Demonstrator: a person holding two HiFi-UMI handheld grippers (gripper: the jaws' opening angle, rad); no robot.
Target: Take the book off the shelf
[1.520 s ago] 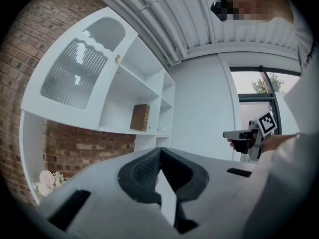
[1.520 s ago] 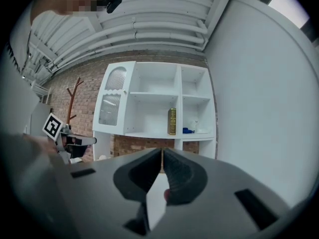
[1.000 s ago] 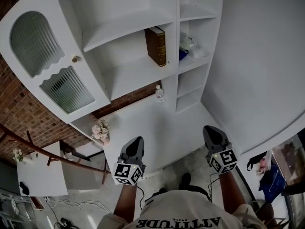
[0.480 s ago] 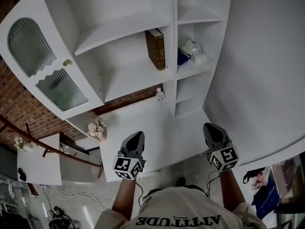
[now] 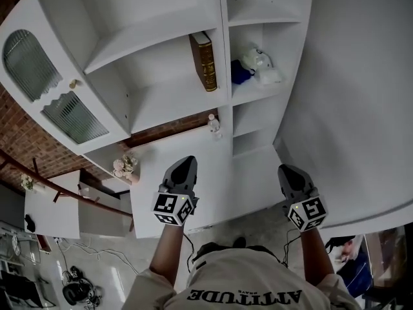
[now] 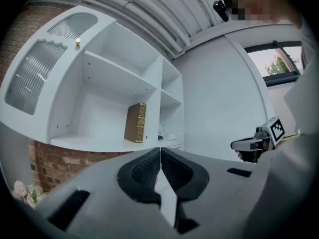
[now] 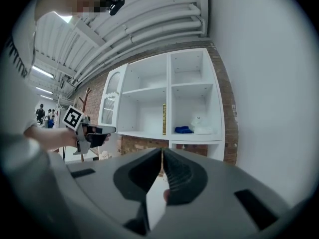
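Book (image 5: 204, 61) upright on shelf (image 5: 174, 99) — left gripper (image 5: 183, 169), right gripper (image 5: 288, 175) well short, jaws closed, empty.

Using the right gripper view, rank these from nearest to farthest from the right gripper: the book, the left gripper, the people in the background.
1. Left gripper, close by on the left.
2. Book, upright on the shelf ahead.
3. People, tiny, far left background.

Left tool (image 5: 186, 165), right tool (image 5: 288, 171): grey shells, black ribbed pads (image 6: 144, 171), marker cubes (image 5: 171, 208). White T-shirt (image 5: 245, 273), dark lettering.
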